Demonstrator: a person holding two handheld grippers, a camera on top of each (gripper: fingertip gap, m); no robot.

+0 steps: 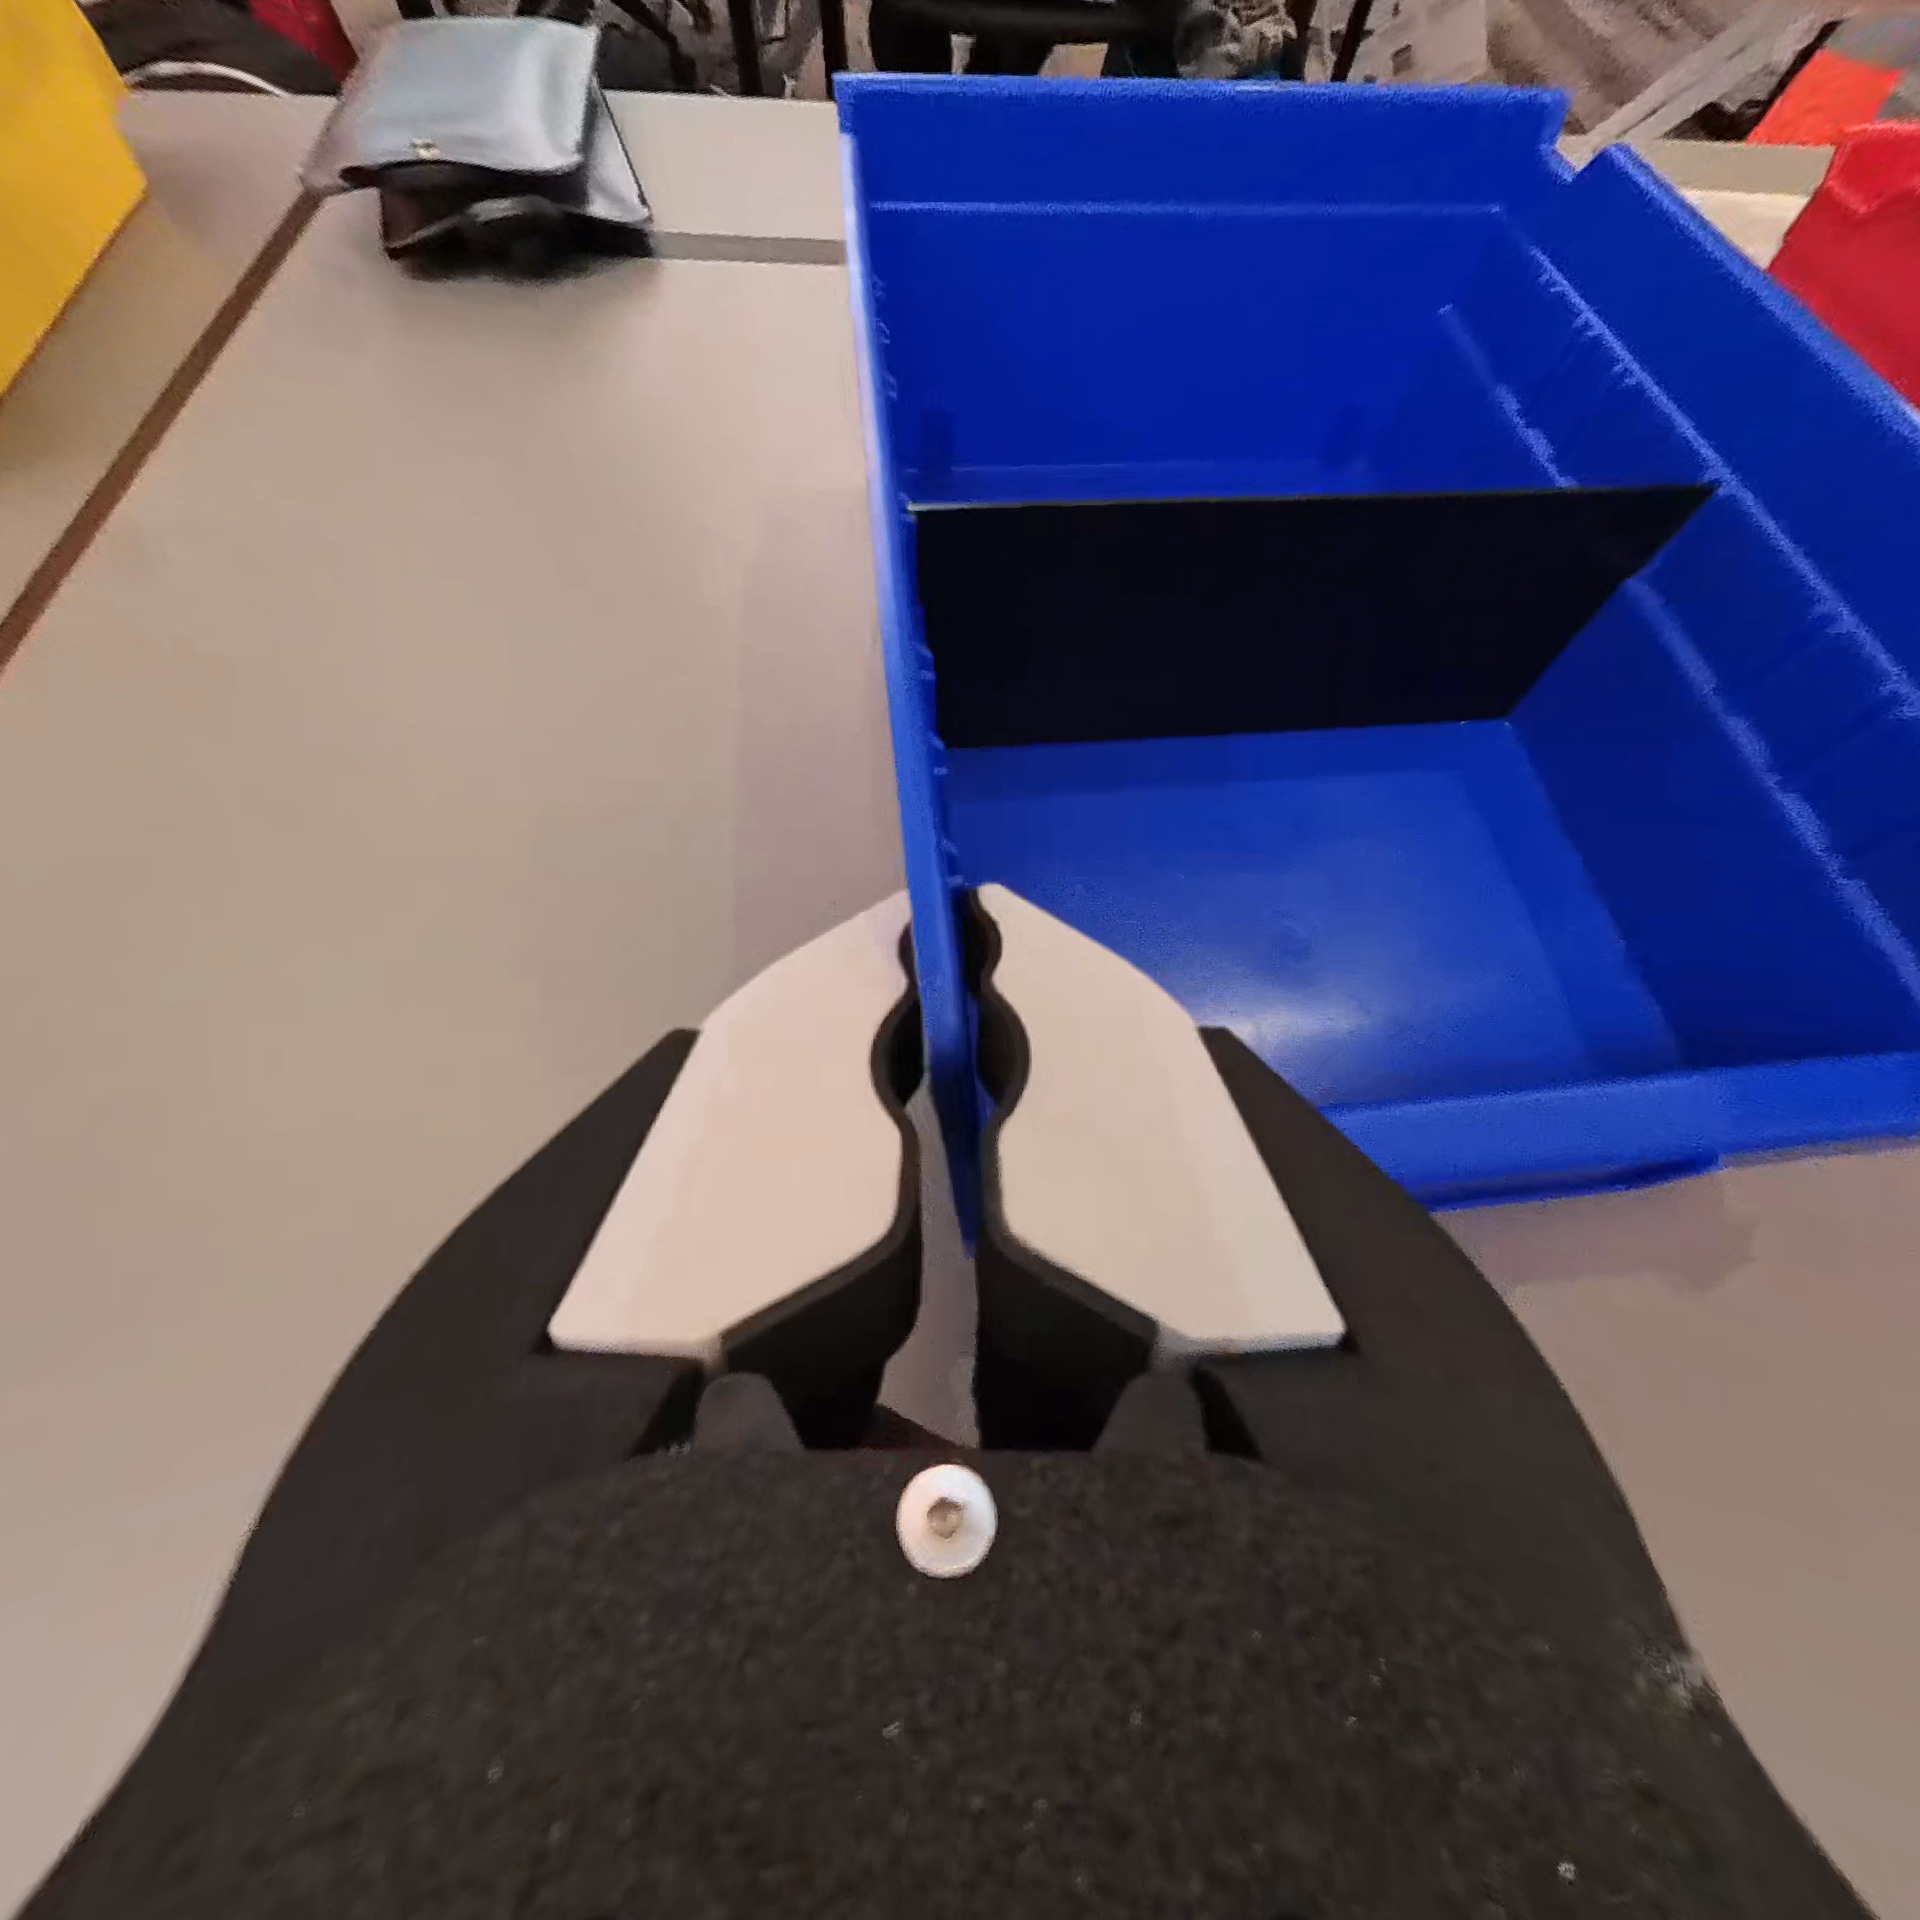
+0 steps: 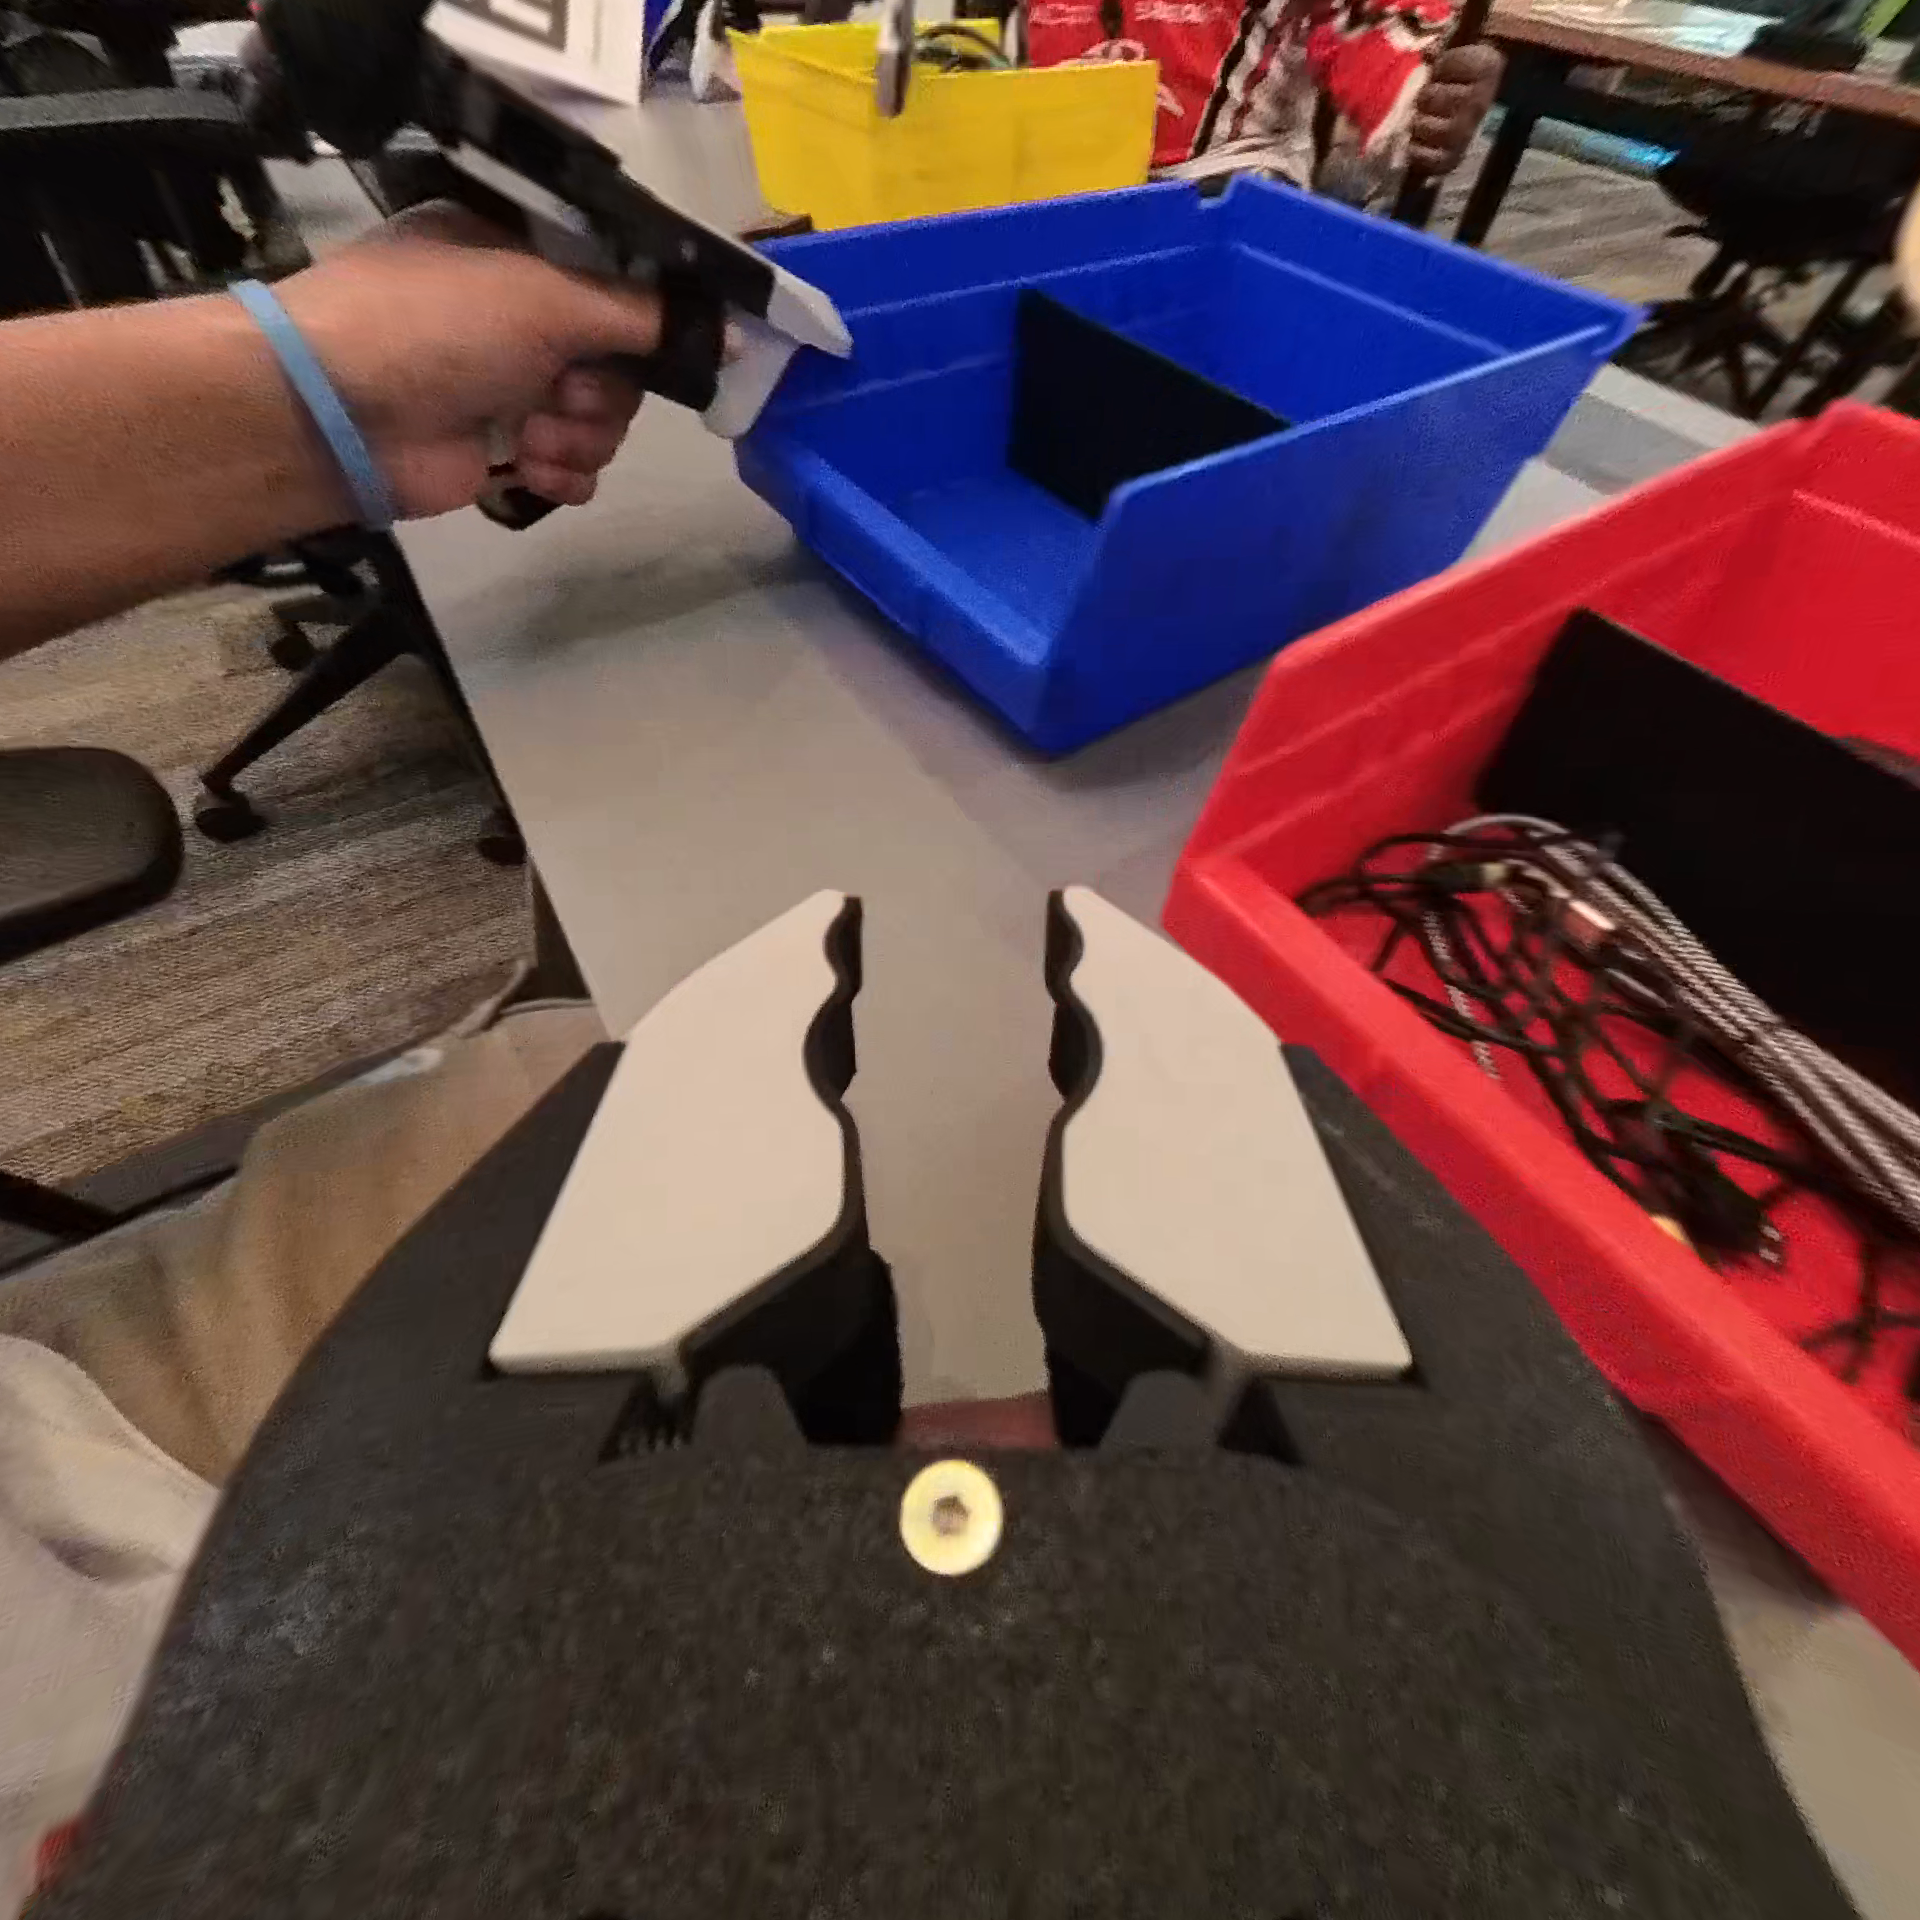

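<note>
The left gripper [image 1: 945, 914] is clamped on the near side wall of the blue bin [image 1: 1351, 852], one finger inside, one outside; bare grey table [image 1: 468, 727] lies open to its left; the right gripper [image 2: 954, 914] hangs unclenched, holding nothing, over the table; only its view shows the red bin [image 2: 1455, 727] of black cables [image 2: 1579, 997] just beside it.

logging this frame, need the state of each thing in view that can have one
left gripper: shut on the blue bin's side wall
right gripper: open, empty, over the table
blue bin: upright on the table, both compartments empty
black divider: upright across the blue bin
red bin: upright, holds tangled black cables
yellow bin: upright, contents unclear
</note>
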